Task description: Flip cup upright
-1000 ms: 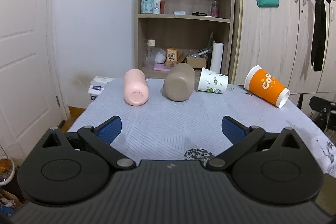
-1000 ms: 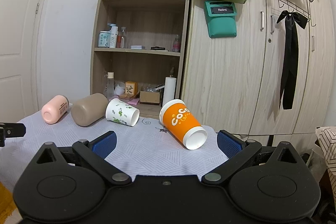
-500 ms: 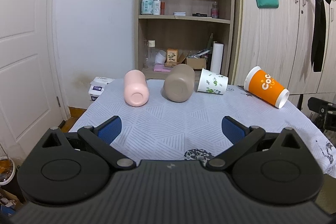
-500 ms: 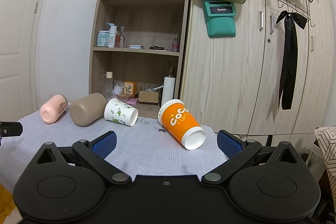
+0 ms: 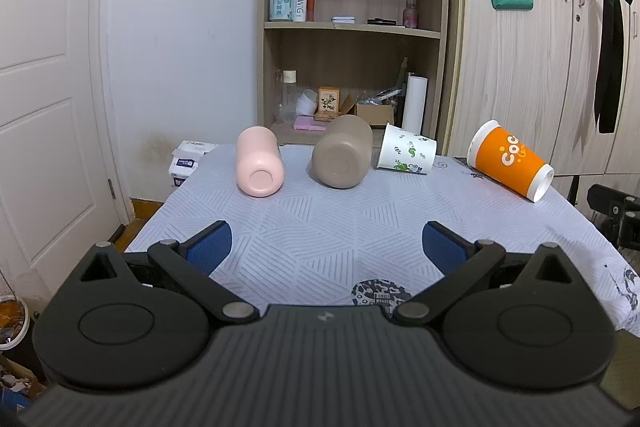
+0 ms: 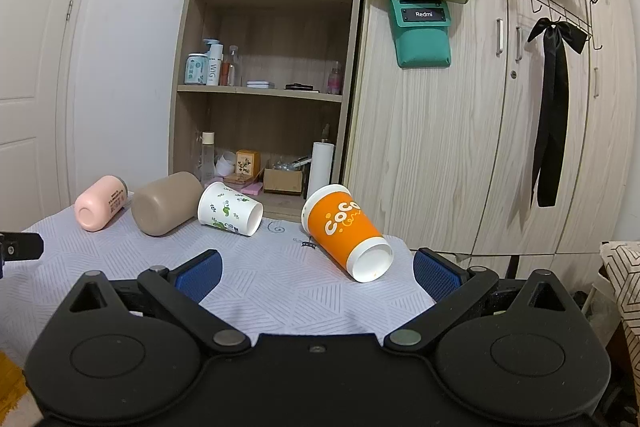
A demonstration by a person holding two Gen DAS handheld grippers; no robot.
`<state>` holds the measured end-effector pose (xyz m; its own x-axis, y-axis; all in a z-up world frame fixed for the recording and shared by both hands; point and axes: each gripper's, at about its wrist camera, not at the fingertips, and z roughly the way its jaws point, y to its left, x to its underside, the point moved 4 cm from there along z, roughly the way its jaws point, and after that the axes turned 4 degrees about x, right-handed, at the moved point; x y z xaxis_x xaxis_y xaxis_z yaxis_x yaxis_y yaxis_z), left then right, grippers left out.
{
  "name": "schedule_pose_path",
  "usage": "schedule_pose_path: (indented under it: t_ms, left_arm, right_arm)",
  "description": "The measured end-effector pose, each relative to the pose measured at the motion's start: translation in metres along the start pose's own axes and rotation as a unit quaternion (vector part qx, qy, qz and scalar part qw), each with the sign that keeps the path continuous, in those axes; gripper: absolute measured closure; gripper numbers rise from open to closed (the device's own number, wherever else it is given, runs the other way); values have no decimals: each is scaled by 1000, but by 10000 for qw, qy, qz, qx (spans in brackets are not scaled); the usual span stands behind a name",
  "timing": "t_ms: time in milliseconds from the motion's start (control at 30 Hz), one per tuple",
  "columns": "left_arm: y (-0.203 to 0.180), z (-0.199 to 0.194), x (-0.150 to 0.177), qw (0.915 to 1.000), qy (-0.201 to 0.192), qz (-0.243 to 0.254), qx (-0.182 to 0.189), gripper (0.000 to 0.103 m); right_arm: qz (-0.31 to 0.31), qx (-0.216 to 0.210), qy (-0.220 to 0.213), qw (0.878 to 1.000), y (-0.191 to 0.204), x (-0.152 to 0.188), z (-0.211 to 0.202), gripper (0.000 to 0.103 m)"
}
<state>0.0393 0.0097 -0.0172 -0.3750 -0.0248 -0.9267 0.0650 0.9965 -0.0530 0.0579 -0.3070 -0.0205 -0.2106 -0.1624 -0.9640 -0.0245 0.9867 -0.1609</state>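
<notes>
Several cups lie on their sides along the far edge of a table with a pale patterned cloth (image 5: 320, 227): a pink cup (image 5: 258, 167), a taupe cup (image 5: 342, 157), a white leaf-print paper cup (image 5: 408, 154) and an orange paper cup (image 5: 510, 161). The right wrist view shows them too: pink cup (image 6: 102, 207), taupe cup (image 6: 166, 203), white cup (image 6: 230, 209), orange cup (image 6: 346, 233). My left gripper (image 5: 326, 247) is open and empty, well short of the cups. My right gripper (image 6: 318, 269) is open and empty, just short of the orange cup.
A wooden shelf unit (image 5: 352, 27) with bottles and boxes stands behind the table, and a wardrobe (image 6: 480, 127) is to its right. A white door (image 5: 48, 87) is on the left. A tissue pack (image 5: 186, 161) lies past the table's left corner.
The right gripper has moved slightly forward toward the orange cup. The left gripper has barely moved. All the cups lie where they were.
</notes>
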Motion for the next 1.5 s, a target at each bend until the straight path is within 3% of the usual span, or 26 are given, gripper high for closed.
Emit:
schedule_pose_path:
  t_ms: [367,667,933,1200,1500]
  left_arm:
    - [4,-9,-5,9999,-136,-79,-9,0]
    - [3,-8,-5,9999,-30,-117,-40,0]
    - [-26,-15,-40,9992,-133,23,389,0]
    - [-80,26,-68,9942,298,126,1026,0]
    - [-122,117,-71,9823,886,-573,1545,0]
  right_arm:
    - [-30,18,-17,10000,1,1,-2,0]
    - [-55,4,56,10000,1,3,1,0]
    - [-213,-121,-30,9997,-4,-5,1,0]
    - [-325,-950,72,9949,-24,-19,20,0]
    - [-610,-1605,674,9828,-47,-28,90,0]
